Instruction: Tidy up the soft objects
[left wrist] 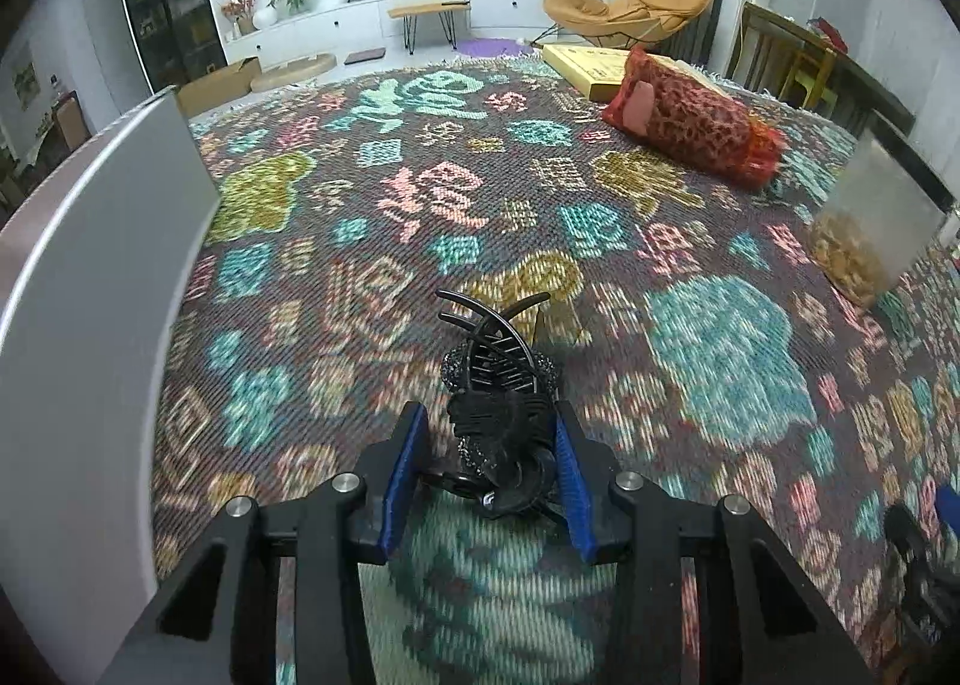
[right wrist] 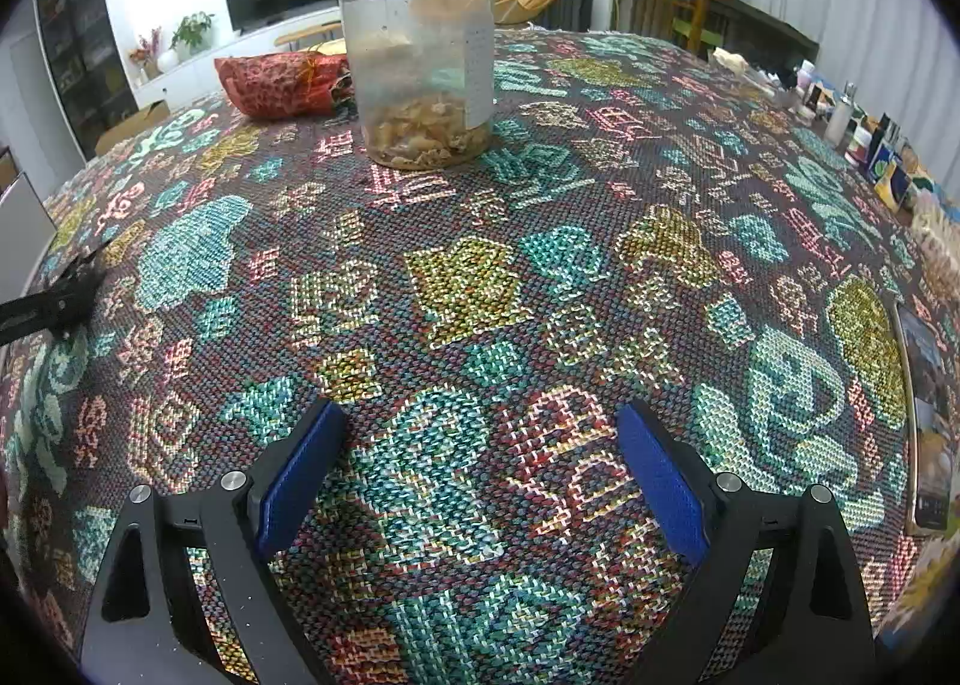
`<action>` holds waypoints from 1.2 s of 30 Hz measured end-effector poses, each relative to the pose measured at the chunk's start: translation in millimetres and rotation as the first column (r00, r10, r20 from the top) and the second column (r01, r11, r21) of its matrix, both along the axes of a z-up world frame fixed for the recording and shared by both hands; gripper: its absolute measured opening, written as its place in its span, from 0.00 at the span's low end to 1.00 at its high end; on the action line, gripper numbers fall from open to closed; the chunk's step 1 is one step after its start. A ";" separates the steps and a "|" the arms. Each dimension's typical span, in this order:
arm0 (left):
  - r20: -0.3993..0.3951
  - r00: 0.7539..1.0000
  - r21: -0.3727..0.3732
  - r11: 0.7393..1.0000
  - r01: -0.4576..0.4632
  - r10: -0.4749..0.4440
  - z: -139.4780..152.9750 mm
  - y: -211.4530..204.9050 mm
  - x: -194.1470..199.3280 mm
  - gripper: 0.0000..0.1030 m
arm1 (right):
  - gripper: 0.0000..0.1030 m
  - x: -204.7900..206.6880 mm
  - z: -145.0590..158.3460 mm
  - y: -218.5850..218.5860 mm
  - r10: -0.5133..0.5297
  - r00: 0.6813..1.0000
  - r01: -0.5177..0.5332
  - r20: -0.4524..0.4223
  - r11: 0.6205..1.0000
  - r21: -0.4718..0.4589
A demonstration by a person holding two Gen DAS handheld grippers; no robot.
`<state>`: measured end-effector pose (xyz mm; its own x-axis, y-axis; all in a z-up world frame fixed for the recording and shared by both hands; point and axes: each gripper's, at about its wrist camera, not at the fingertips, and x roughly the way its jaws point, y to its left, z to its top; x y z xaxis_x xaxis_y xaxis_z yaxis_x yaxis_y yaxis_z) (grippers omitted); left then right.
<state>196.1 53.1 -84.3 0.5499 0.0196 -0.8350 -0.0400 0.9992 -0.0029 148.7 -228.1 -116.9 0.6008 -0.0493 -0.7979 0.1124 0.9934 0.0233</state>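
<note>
A black hair claw clip (left wrist: 498,403) with curved teeth sits between the blue pads of my left gripper (left wrist: 487,415), which is shut on it just over the patterned tablecloth (left wrist: 420,193). In the right wrist view the left gripper (right wrist: 54,301) and the clip's teeth show at the far left edge. My right gripper (right wrist: 480,408) hangs open over the tablecloth (right wrist: 480,277) with nothing between its fingers. A red mesh bag (left wrist: 690,121) lies at the far side of the table, and it appears as the red mesh bag (right wrist: 282,79) beside the jar.
A clear jar with a black lid (right wrist: 420,61) holding pale pieces stands mid-table, seen at the right as the jar (left wrist: 870,229). A white panel (left wrist: 90,295) rises close on the left. A flat yellow box (left wrist: 594,64) lies behind the bag. Small bottles and cartons (right wrist: 864,133) line the right edge.
</note>
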 end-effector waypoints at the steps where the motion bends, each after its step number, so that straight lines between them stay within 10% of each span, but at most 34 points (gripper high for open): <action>1: 0.001 1.000 -0.003 1.000 0.001 -0.001 3.4 0.1 -10.9 0.40 | 0.92 0.0 0.0 0.1 0.000 1.000 0.000 0.000 1.000 0.000; 13: 0.037 0.999 -0.008 1.000 0.020 -0.019 -8.5 -2.5 -82.8 0.46 | 0.92 0.3 -0.2 0.5 0.000 1.000 0.000 0.000 1.000 0.000; 15: 0.040 0.998 -0.008 0.999 0.041 -0.041 -10.6 -5.1 -78.9 0.72 | 0.92 0.2 -0.1 0.4 0.000 1.000 0.000 0.000 1.000 0.000; 22: 0.046 0.999 0.033 0.999 0.026 -0.028 -17.8 -8.6 -71.3 1.00 | 0.92 0.1 -0.1 0.3 -0.001 1.000 0.001 0.000 1.000 0.000; 36: 0.037 0.999 -0.003 1.000 0.005 -0.004 -20.6 -2.4 -67.0 1.00 | 0.92 0.2 -0.2 0.4 -0.001 1.000 0.001 0.000 1.000 -0.001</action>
